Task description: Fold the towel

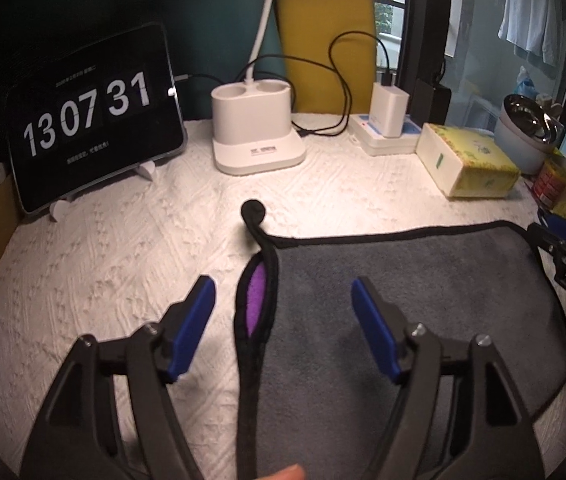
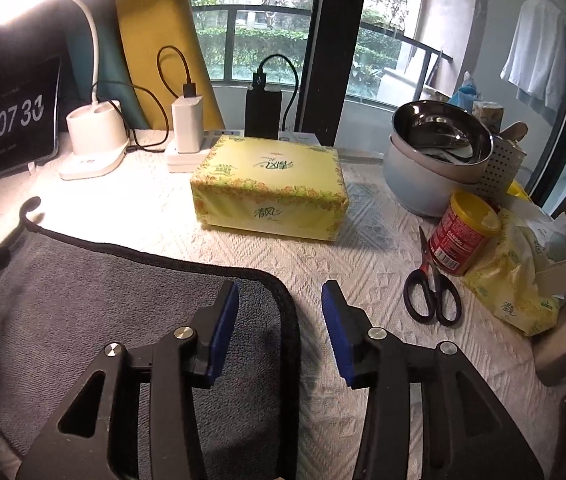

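Note:
A grey towel (image 1: 403, 300) with black trim lies flat on the white table cover. Its left edge is lifted, showing a purple underside (image 1: 257, 300), with a black hanging loop (image 1: 254, 212) at the far left corner. My left gripper (image 1: 283, 296) is open, its blue pads straddling that lifted left edge. In the right wrist view the towel (image 2: 83, 300) fills the lower left. My right gripper (image 2: 281, 300) is open, its pads on either side of the towel's right trim near the far right corner.
A tablet clock (image 1: 91, 120), white lamp base (image 1: 257, 132), charger and power strip (image 1: 389, 120) line the back. A yellow tissue pack (image 2: 269, 186) lies beyond the towel. Scissors (image 2: 431, 288), a red can (image 2: 463, 232), a steel bowl (image 2: 439, 136) and a tissue bag (image 2: 523, 272) stand at the right.

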`<state>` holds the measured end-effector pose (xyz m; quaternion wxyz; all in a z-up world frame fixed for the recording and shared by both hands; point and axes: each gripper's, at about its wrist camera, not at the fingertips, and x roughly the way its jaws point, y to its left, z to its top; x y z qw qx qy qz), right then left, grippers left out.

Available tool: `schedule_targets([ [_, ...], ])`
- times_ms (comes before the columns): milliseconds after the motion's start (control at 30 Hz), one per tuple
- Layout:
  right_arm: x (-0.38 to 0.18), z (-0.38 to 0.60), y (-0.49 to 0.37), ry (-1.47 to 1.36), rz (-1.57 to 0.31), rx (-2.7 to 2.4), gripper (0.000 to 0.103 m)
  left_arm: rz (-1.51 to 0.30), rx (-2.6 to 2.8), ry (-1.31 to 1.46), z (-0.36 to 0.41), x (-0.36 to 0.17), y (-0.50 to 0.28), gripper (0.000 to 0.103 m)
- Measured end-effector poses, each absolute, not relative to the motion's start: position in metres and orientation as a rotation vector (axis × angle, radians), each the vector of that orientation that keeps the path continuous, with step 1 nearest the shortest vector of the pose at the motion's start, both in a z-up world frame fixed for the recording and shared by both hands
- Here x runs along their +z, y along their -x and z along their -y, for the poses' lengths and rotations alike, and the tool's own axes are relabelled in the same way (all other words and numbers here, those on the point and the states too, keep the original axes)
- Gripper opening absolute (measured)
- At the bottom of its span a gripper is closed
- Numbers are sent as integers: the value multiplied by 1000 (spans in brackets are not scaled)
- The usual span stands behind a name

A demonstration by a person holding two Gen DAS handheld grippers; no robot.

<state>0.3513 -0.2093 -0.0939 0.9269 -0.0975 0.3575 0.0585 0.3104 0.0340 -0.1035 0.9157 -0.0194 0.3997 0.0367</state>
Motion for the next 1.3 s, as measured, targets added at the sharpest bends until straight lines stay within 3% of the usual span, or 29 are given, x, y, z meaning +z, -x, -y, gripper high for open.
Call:
schedule_targets([
  [100,-85,208,-340,186,-715,131,46,-813,71,45,-32,-97,-300,73],
  [167,-80,206,-333,185,-706,137,46,-805,66,56,-31,-91,-292,83],
  [267,-74,205,-322,186,-696,146,47,-785,65,62,-29,-83,-282,89],
  [1300,-40,191,-210,193,-617,197,47,-659,-7,37,-11,-41,-170,92],
])
